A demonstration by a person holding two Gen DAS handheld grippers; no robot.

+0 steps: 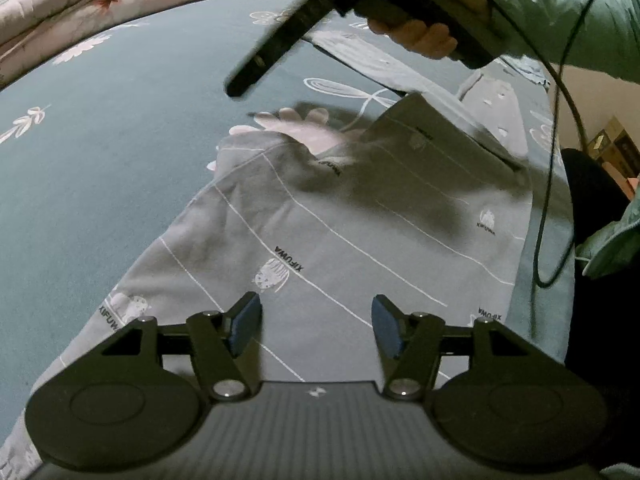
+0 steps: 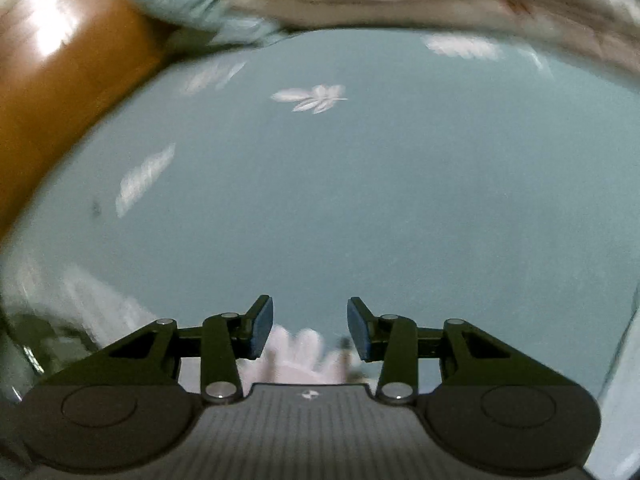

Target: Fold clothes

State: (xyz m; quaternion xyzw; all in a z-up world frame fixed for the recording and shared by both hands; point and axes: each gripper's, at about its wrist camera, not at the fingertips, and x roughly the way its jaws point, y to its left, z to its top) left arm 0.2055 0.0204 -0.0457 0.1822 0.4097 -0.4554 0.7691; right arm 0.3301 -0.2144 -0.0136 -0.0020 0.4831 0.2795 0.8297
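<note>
Grey striped garment [image 1: 320,232] lies spread on bed sheet [image 1: 100,160], far part folded over. Left hand-held gripper [image 1: 316,322] hovers above it, jaws apart, empty. Right hand-held gripper [image 2: 310,328] apart, empty, over bare sheet. Advice: pinch hem corners evenly, fold square, smooth creases.

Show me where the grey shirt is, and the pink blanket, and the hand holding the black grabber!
grey shirt [image 1: 320,240]: left wrist view, on its striped middle.
pink blanket [image 1: 132,0]: left wrist view, on its quilted edge at the top.
hand [image 1: 420,32]: left wrist view, on the fingers around the handle.
</note>
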